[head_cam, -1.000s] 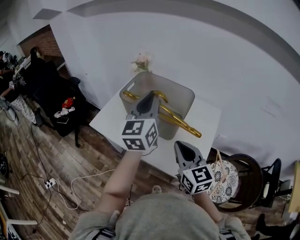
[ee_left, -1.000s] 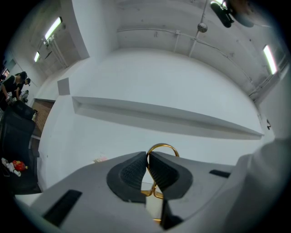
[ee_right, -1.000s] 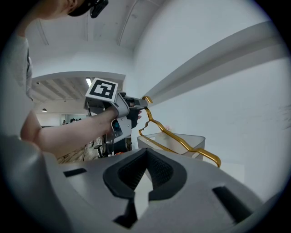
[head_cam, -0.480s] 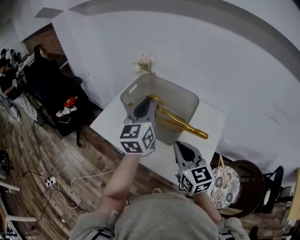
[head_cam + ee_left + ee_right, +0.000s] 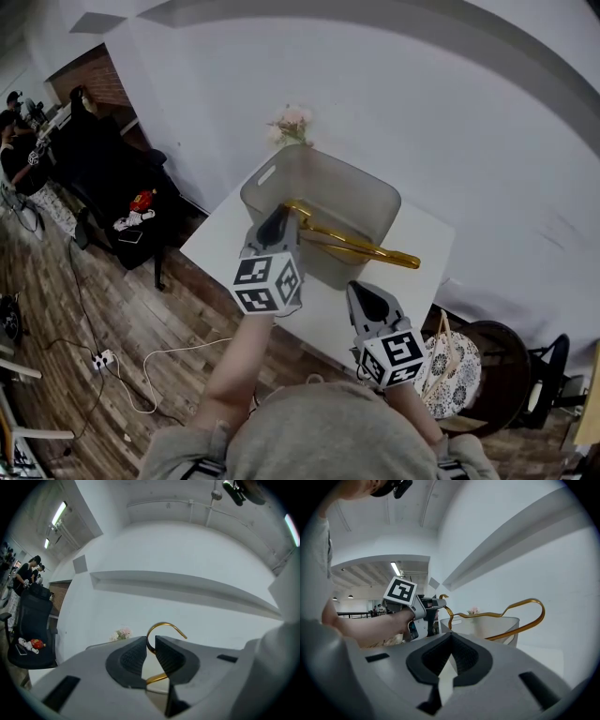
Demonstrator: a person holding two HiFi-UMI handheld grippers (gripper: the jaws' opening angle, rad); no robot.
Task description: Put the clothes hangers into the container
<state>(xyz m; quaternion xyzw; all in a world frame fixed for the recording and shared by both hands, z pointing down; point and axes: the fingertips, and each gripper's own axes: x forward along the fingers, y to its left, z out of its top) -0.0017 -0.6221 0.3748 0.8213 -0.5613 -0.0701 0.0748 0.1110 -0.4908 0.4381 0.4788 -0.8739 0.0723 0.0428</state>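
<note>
A gold clothes hanger lies tilted across the near rim of the translucent grey container on the white table; its far end sticks out to the right. My left gripper is shut on the hanger's neck just below the hook, at the container's near left side. In the left gripper view the pads pinch the gold wire. My right gripper hangs shut and empty nearer to me, over the table's front edge. From the right gripper view the hanger arcs over the container.
Pale flowers stand behind the container by the white wall. A round chair with a patterned cushion is at the right. Black chairs and bags and people sit at far left. Cables lie on the wood floor.
My left gripper has drawn slightly down and nearer with the hanger, which now lies lower and flatter across the container's rim. The right gripper has barely moved.
</note>
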